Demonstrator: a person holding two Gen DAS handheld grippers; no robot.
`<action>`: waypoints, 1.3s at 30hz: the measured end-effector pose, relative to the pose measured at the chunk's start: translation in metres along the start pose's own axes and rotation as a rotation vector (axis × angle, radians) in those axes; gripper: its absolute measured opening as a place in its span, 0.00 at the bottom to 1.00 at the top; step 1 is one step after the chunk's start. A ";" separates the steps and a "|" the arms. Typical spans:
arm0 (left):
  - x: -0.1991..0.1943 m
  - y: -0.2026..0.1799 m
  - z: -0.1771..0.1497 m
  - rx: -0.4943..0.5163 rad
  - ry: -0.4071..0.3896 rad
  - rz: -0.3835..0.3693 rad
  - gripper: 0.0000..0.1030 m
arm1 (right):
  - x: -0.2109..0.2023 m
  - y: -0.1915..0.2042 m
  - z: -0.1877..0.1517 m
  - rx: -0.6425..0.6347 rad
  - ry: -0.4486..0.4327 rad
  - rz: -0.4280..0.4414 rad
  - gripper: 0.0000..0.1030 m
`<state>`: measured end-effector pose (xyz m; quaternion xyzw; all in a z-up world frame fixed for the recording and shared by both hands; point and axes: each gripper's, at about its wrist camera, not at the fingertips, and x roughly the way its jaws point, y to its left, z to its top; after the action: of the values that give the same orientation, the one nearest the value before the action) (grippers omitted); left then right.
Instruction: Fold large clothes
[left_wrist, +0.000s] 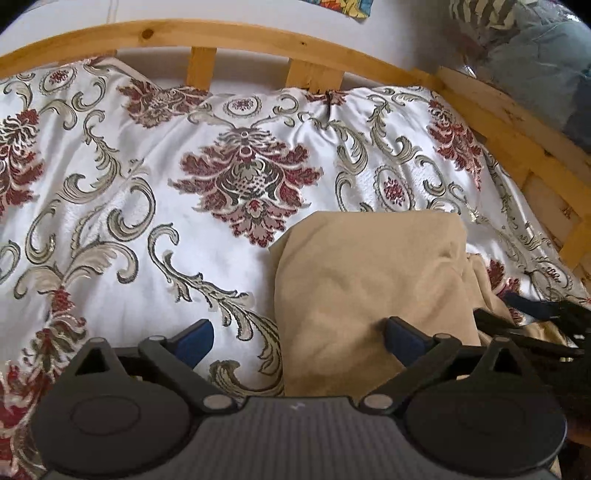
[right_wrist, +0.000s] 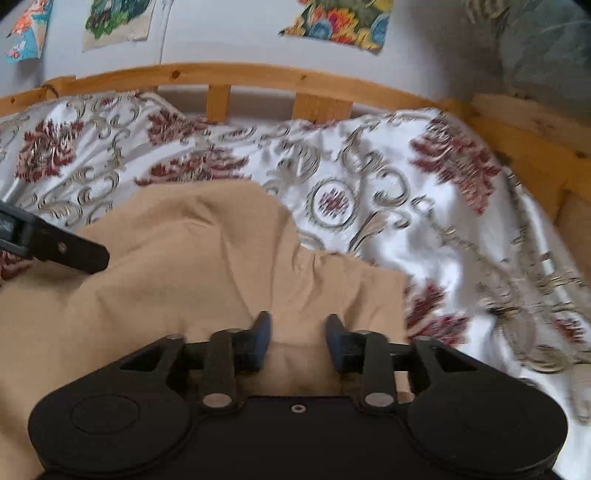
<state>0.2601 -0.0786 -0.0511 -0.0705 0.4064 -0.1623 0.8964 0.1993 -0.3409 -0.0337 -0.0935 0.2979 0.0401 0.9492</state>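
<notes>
A tan garment (left_wrist: 369, 280) lies folded on the patterned bedspread (left_wrist: 129, 206), its far edge straight and its left edge running toward me. My left gripper (left_wrist: 298, 332) is open wide above the garment's left edge, with nothing gripped; its right finger hangs over the cloth. In the right wrist view the same tan garment (right_wrist: 184, 251) fills the lower left, bunched into creases. My right gripper (right_wrist: 298, 325) hovers over its near right part, open, with a gap between the blue pads and cloth showing beneath. The left gripper's finger (right_wrist: 74, 251) pokes in over the garment from the left.
The white bedspread (right_wrist: 443, 229) with red flowers and grey scrolls covers the bed. A wooden bed rail (left_wrist: 236, 37) runs along the far side and down the right. Colourful pictures (right_wrist: 340, 22) hang on the wall. A bluish bundle (left_wrist: 535, 66) sits beyond the right rail.
</notes>
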 end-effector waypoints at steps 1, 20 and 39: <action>-0.004 0.000 0.001 0.000 0.007 -0.011 0.97 | -0.012 -0.004 0.003 0.017 -0.017 -0.008 0.64; -0.063 -0.022 -0.059 0.063 0.098 -0.163 1.00 | -0.106 -0.067 -0.047 0.429 0.166 -0.068 0.67; -0.045 -0.020 -0.055 0.031 0.140 -0.109 1.00 | -0.064 -0.082 -0.042 0.445 0.101 0.113 0.84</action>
<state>0.1861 -0.0815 -0.0506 -0.0670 0.4609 -0.2217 0.8567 0.1344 -0.4312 -0.0188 0.1329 0.3512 0.0218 0.9266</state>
